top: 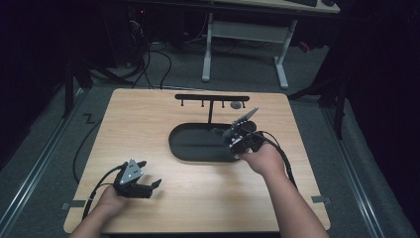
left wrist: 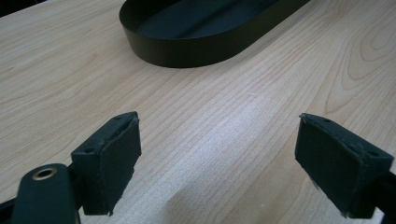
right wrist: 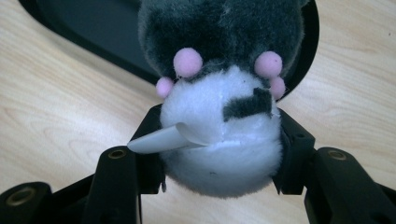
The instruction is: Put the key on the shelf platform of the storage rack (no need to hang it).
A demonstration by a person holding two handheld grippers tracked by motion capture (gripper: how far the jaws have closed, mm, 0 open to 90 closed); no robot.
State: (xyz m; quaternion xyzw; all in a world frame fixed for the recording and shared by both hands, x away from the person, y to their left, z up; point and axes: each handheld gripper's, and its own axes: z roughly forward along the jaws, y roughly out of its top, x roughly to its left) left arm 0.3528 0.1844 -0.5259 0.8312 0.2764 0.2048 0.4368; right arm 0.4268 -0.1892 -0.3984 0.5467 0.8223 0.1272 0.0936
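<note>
Right gripper (right wrist: 219, 154) pinches a grey-and-white plush toy (right wrist: 219, 93) over the black tray's (top: 198, 148) right end; left gripper (left wrist: 219, 163), jaws spread, rests near-left on the table (top: 148, 114).

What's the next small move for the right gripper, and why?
Probably lower the plush toy into the black tray, then open. The right gripper is clamped on it at the tray's near rim; the left gripper is open over bare table.
</note>
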